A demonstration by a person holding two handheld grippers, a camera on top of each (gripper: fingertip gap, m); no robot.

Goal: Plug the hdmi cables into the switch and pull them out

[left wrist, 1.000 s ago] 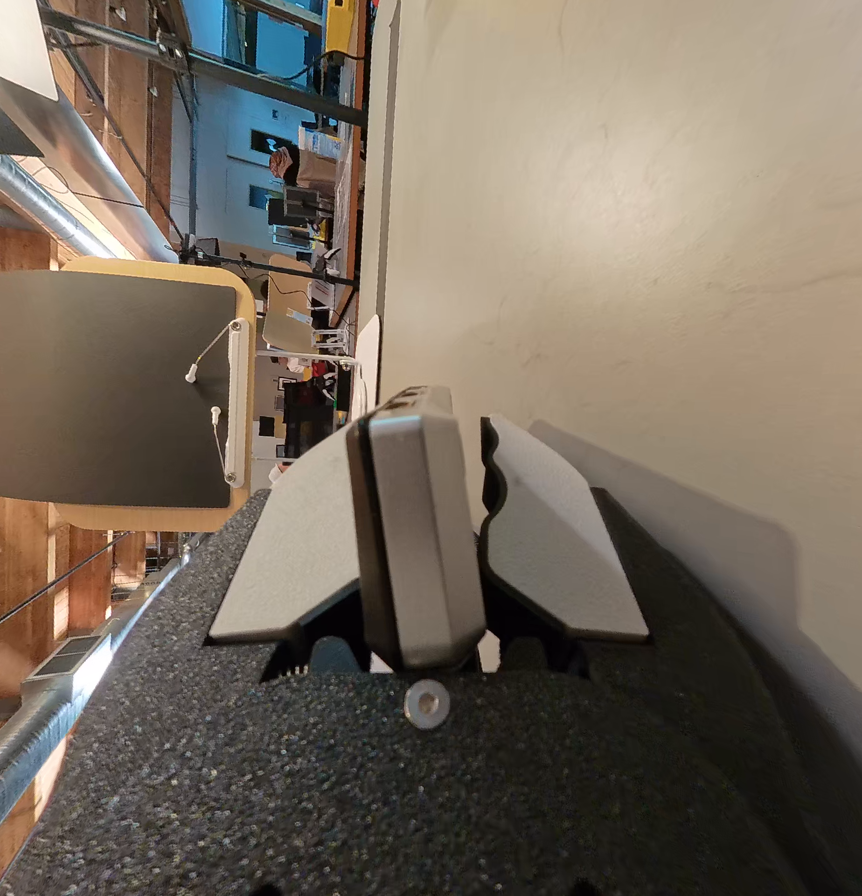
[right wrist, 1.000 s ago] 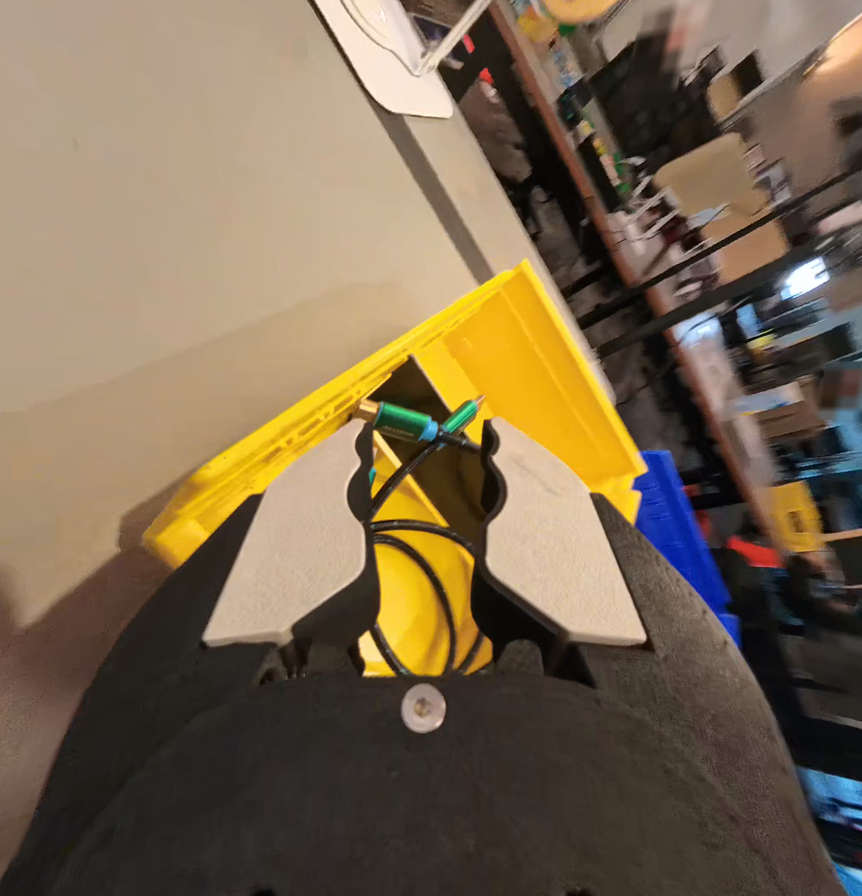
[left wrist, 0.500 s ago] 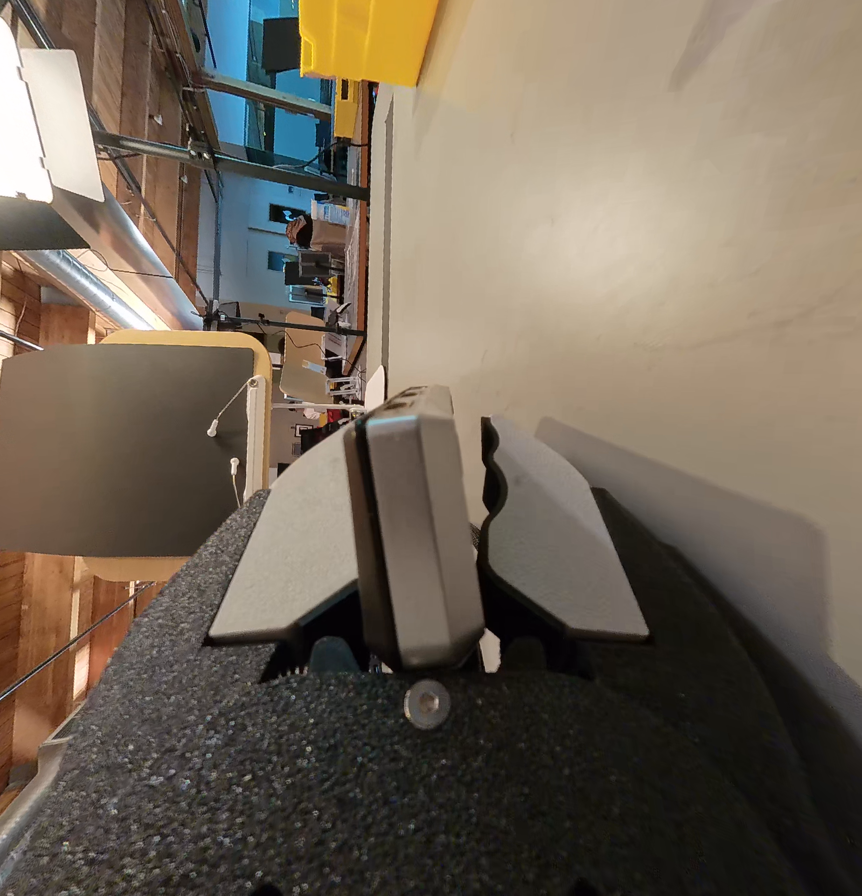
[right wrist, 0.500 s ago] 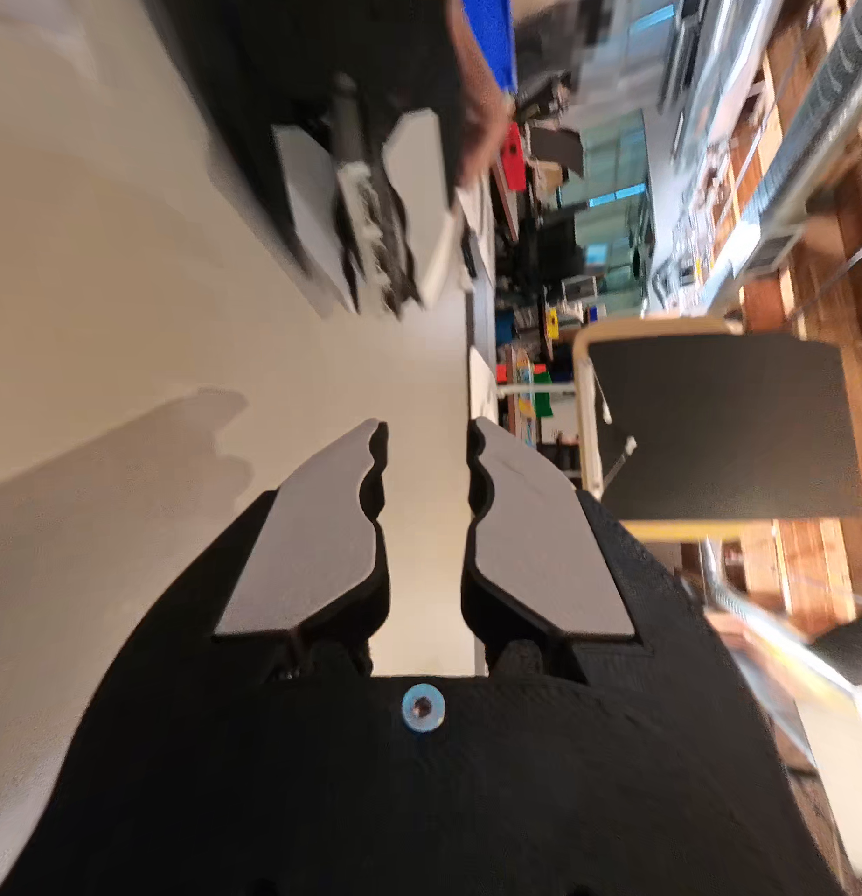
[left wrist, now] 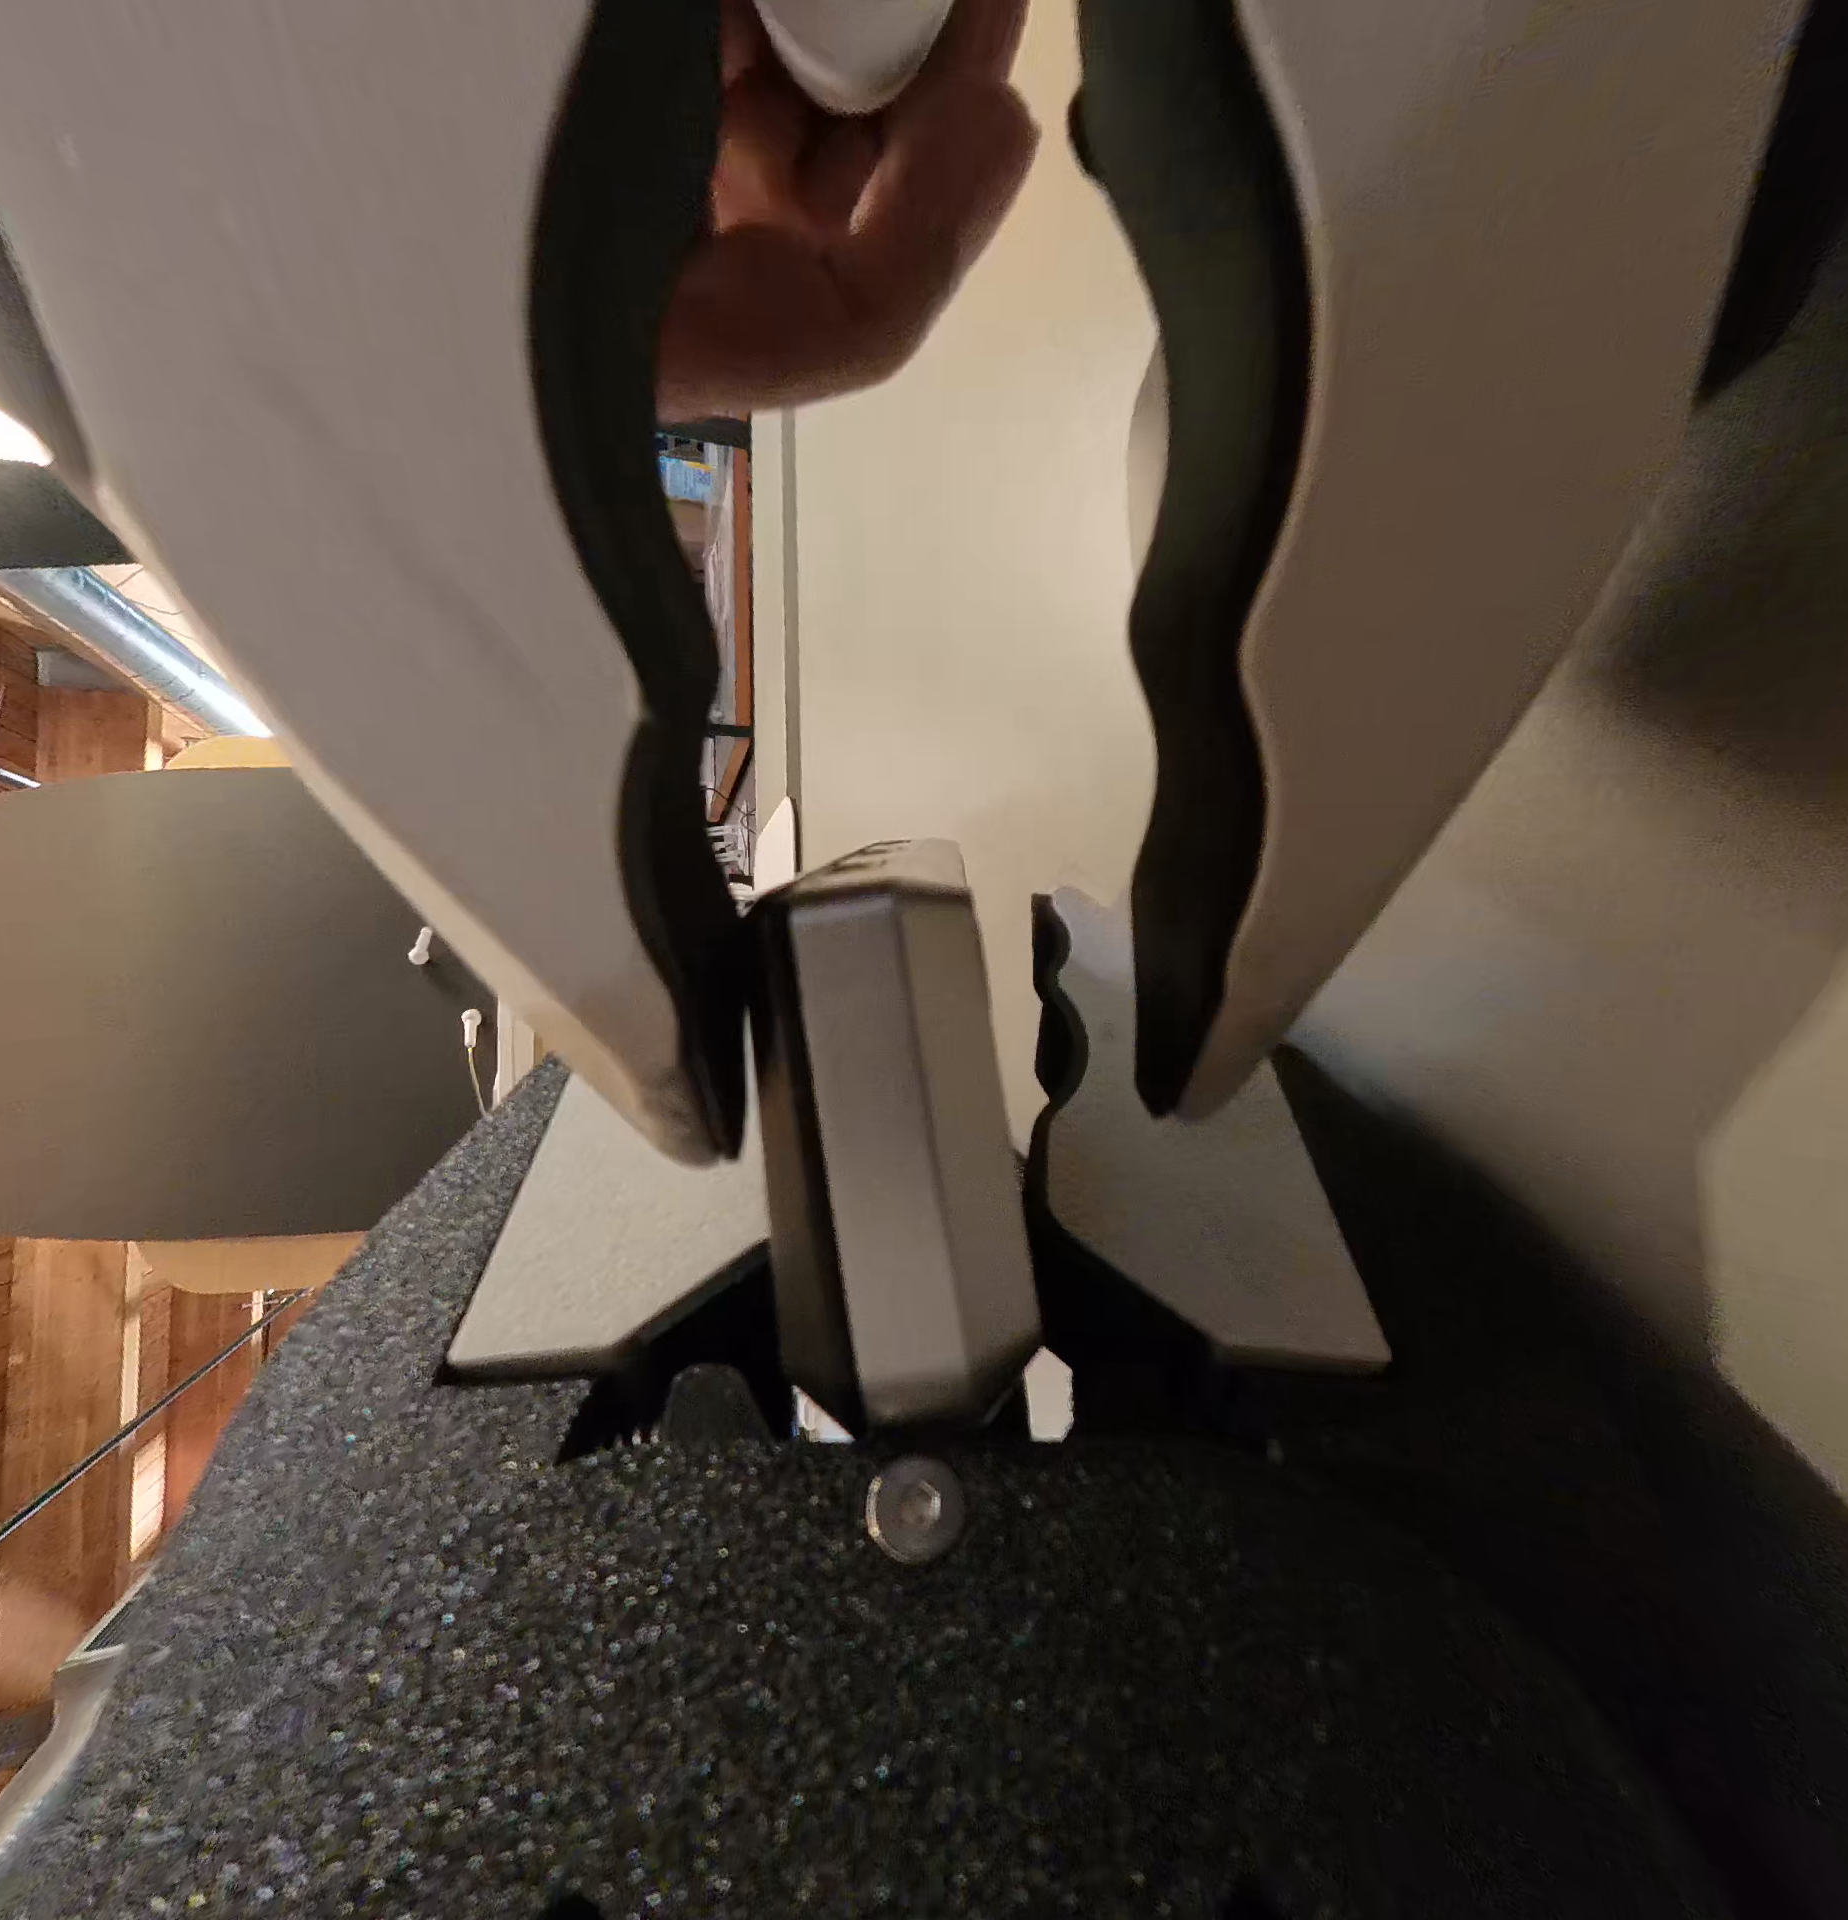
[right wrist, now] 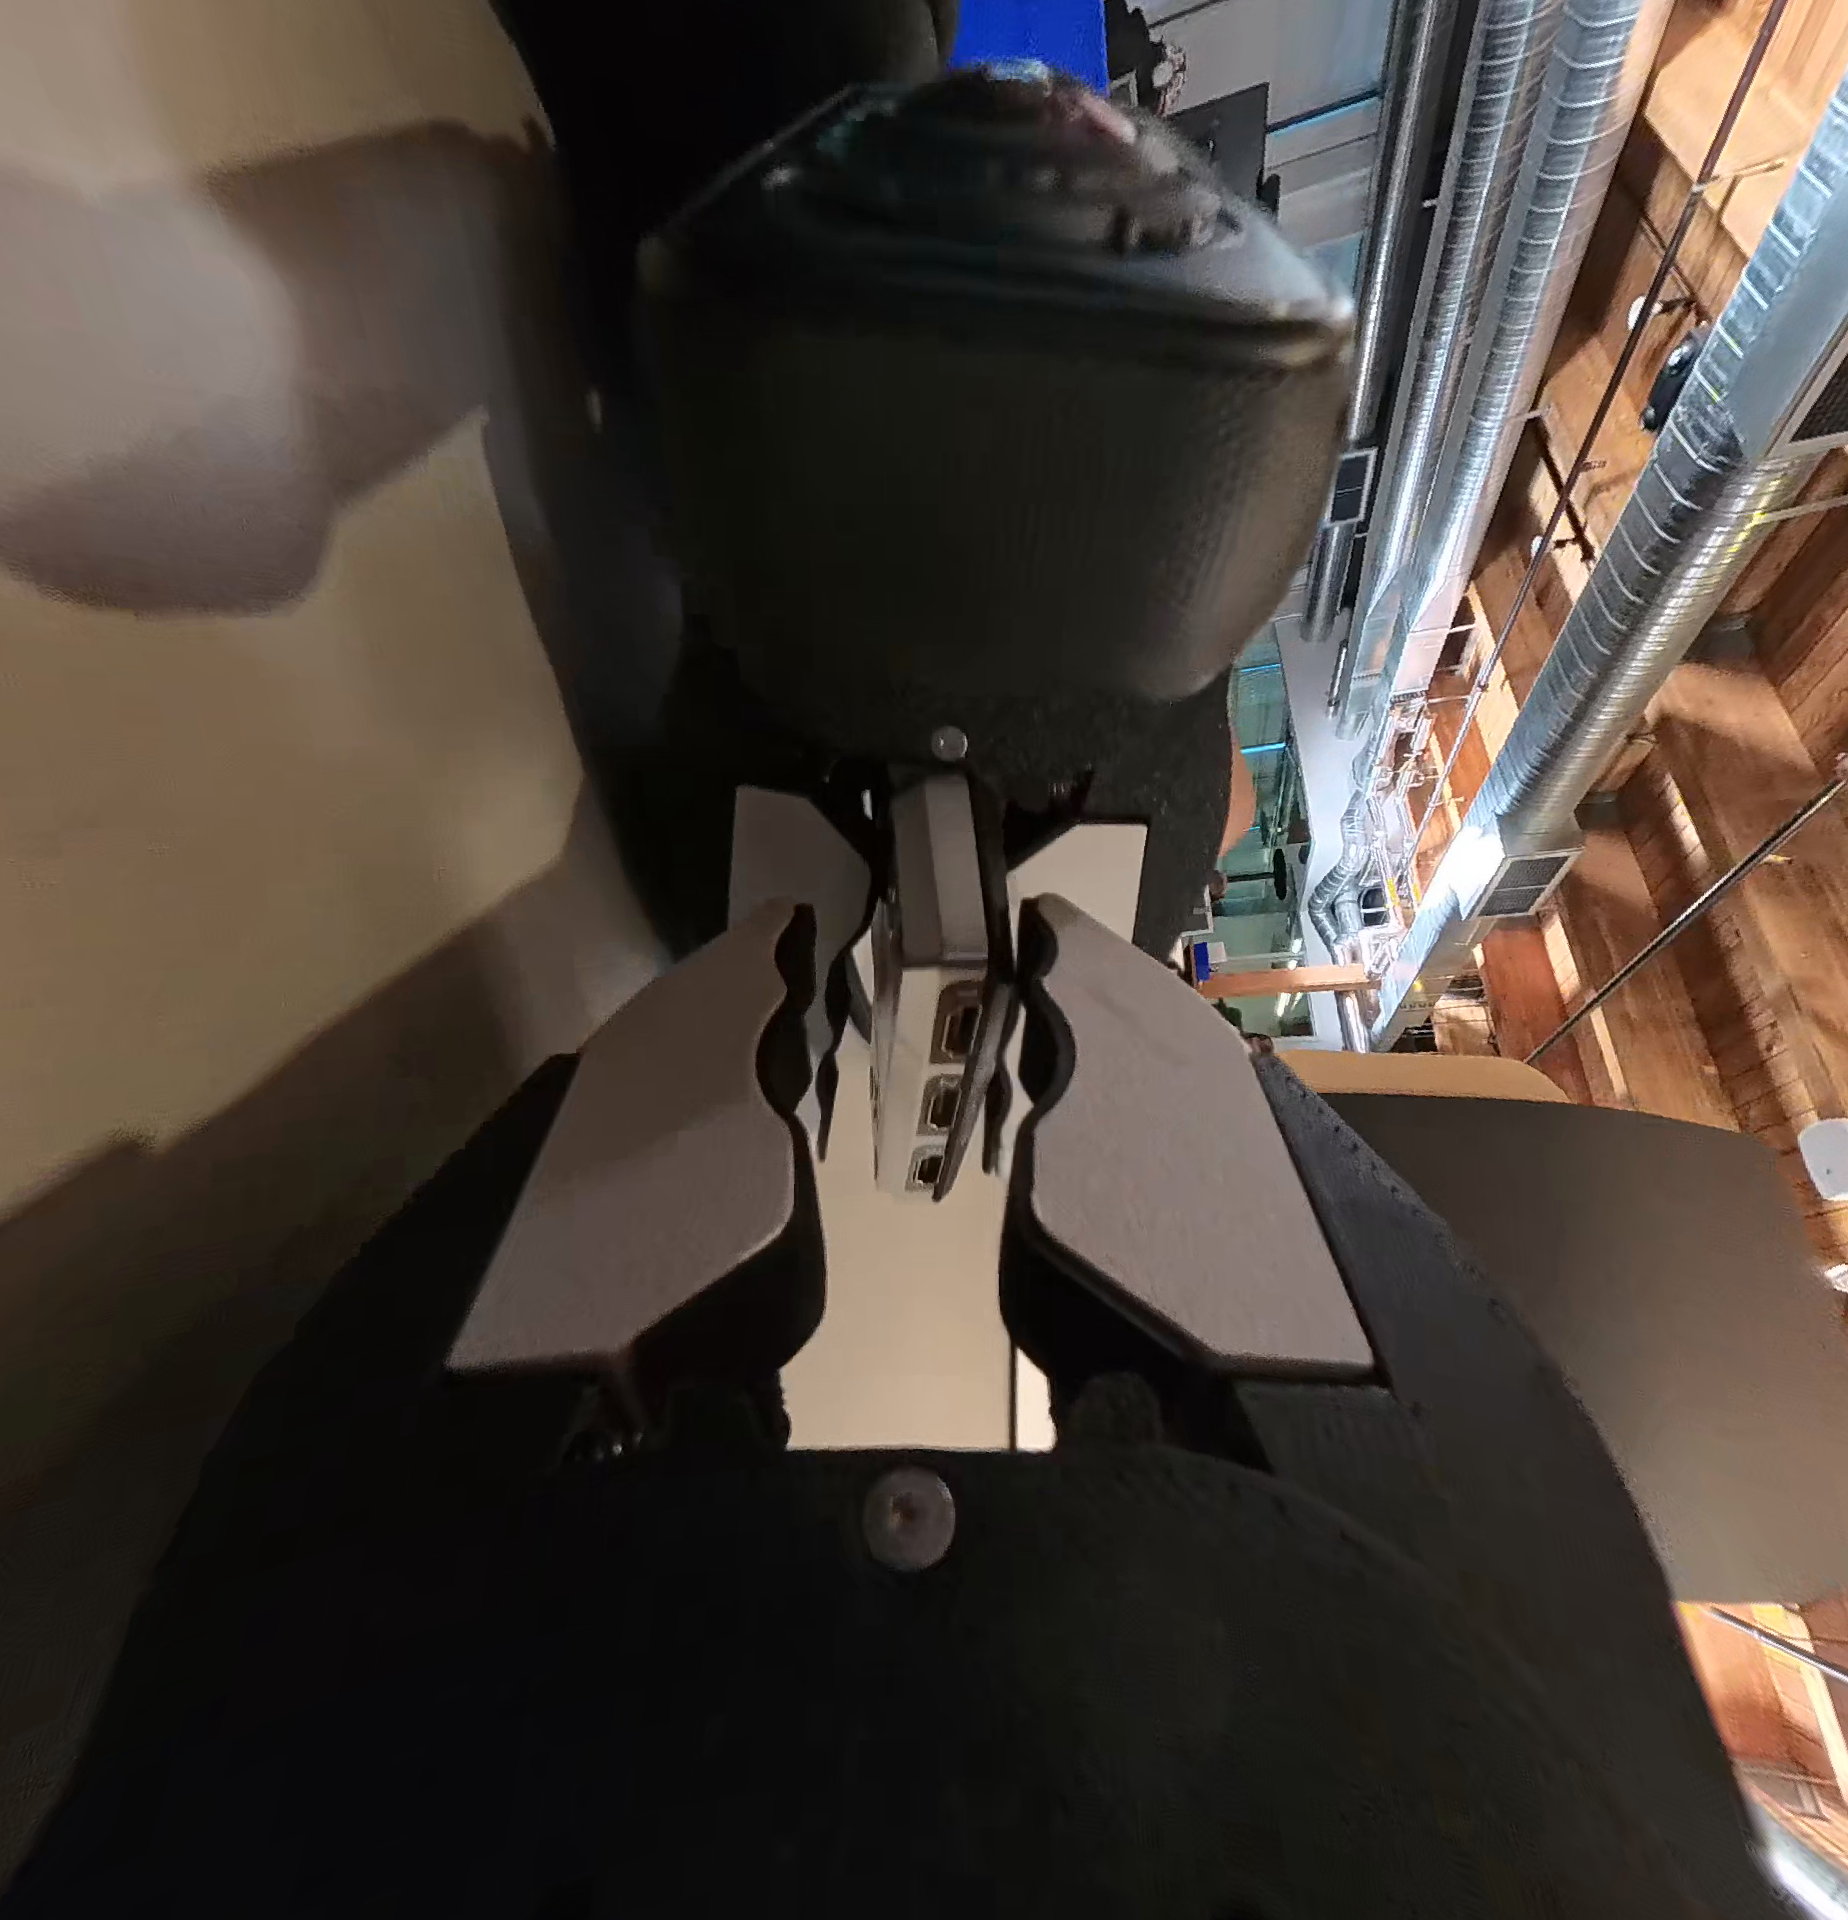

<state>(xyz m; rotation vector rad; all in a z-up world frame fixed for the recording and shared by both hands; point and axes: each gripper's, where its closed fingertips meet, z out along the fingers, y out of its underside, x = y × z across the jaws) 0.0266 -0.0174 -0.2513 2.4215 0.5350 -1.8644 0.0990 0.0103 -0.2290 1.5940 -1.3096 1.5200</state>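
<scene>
the switch [left wrist: 899,1132], a flat grey metal box, is off the table, clamped edge-on between the fingers of the left gripper [left wrist: 904,997]. in the right wrist view the switch [right wrist: 925,1049] shows its port face, three sockets in a row, all empty. no hdmi cables appear in either view, so none is plugged in yet.

the right gripper [right wrist: 909,935] faces the left one head-on, its jaws apart with nothing between them, tips just either side of the switch's port end. in the left wrist view its big fingers [left wrist: 400,520] straddle the switch, one pad close against the switch's side, perhaps touching, and the other clear. a hand [left wrist: 826,229] shows behind them. the pale table [left wrist: 961,582] lies beyond, with no near edge in view to place things by.

this looks like a handover or regrip of the switch. to do it well, close the right jaws squarely on the flat sides, short of the sockets so they stay free, and loosen the left grip only once the right one holds firm.
</scene>
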